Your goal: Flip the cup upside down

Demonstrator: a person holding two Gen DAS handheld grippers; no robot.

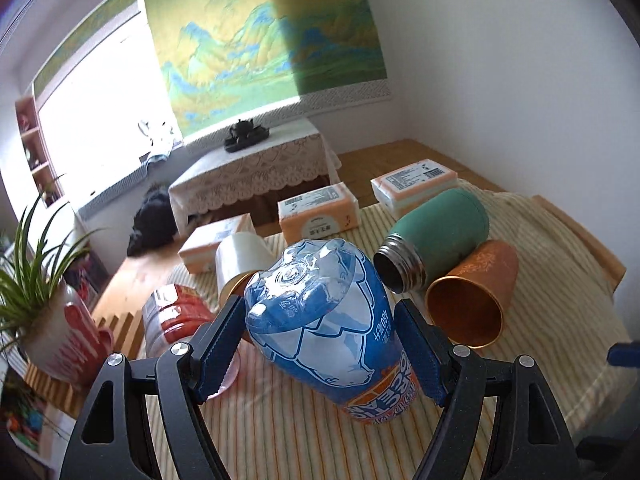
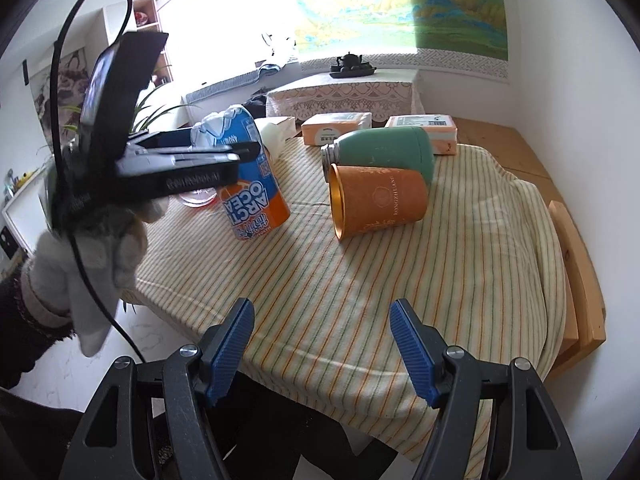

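A clear plastic cup [image 1: 320,320] with a blue and orange label stands bottom up on the striped cloth [image 1: 280,432], leaning slightly. Its printed text reads upside down. My left gripper [image 1: 320,306] is open, one blue pad close to each side of the cup at full spread. In the right wrist view the same cup [image 2: 252,184] sits left of centre with the left gripper [image 2: 244,152] straddling it, held by a gloved hand [image 2: 92,248]. My right gripper [image 2: 323,308] hangs open over the table's near edge, holding nothing.
An orange cup [image 2: 380,204] lies on its side, mouth toward me, against a green flask [image 2: 384,152] that also lies down. A white cup [image 1: 240,256] and a red-labelled bottle [image 1: 176,316] lie behind left. Tissue packs [image 1: 316,212] line the back; a potted plant [image 1: 40,280] is at left.
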